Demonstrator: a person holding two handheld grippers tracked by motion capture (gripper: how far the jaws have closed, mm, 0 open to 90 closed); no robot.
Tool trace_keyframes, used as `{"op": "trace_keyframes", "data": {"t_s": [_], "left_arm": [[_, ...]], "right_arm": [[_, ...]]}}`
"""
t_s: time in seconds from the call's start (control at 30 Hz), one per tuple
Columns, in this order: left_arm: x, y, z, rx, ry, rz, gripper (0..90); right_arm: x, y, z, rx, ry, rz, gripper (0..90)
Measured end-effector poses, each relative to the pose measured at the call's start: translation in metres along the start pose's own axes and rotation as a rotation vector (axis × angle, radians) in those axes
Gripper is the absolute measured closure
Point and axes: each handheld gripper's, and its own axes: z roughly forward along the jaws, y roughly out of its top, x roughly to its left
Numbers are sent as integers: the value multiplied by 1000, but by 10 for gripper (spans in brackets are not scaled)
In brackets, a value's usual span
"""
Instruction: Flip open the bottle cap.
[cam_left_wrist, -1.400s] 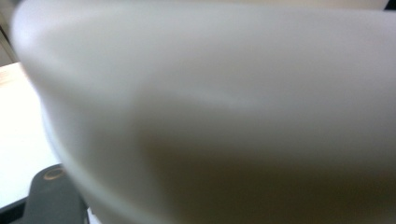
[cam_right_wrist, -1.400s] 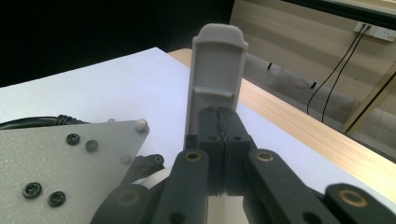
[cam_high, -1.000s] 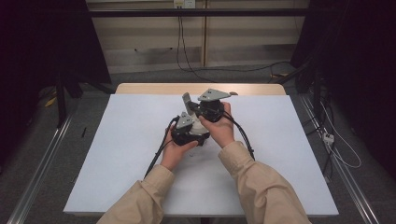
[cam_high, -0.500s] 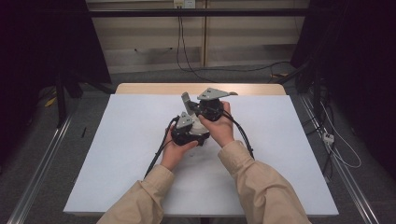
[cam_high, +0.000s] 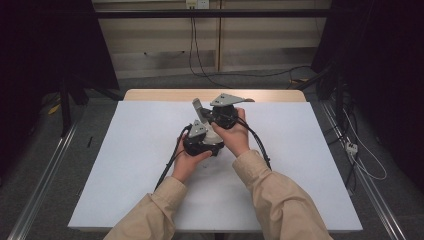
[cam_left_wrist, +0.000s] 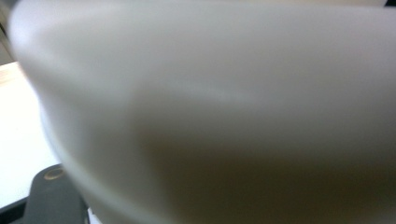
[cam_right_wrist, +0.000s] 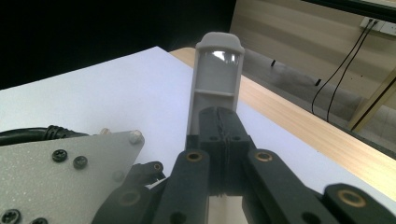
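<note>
Above the middle of the white table (cam_high: 125, 165), the two grippers are held close together, and the scene is read here from left to right. The left gripper (cam_high: 199, 134) is carried low in the left hand (cam_high: 186, 161), its cable trailed back toward the near table edge; from its own camera a pale, blurred surface is seen pressed right up against the lens, with a dark jaw corner (cam_left_wrist: 52, 196) at the lower left, so whether its jaws are open or closed cannot be told. Just to its right and a little farther off, the right gripper (cam_right_wrist: 219, 135) is held in the right hand (cam_high: 235, 136), and its jaws are seen closed together around the lower end of a grey plastic piece (cam_right_wrist: 217, 79), which stands upright between them with a glossy window near its rounded top. The step in hand is judged to be the passing or alignment of this piece between the two tools. For that to be done well, the right grip should be kept firm and the piece upright, while the left tool is eased back until its jaws can be seen and steered onto a free part of the piece. What the pale blur is cannot be made out, and the base of the piece is hidden by the jaws.
</note>
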Motion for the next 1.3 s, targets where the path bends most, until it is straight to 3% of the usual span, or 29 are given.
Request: {"op": "trace_keyframes", "data": {"t_s": [0.23,0.53,0.67,0.7,1.3], "left_arm": [[-2,0,0,1,21,-1,185],[0,0,0,0,1,-6,186],[-1,0,0,0,18,-12,186],[0,0,0,1,2,-9,186],[-1,0,0,6,5,2,187]], "right_arm": [[-1,0,1,0,1,3,898],[0,-1,4,1,2,3,899],[0,-1,5,6,5,4,899],[0,-1,6,5,5,6,899],[0,-2,10,7,9,20,900]]}}
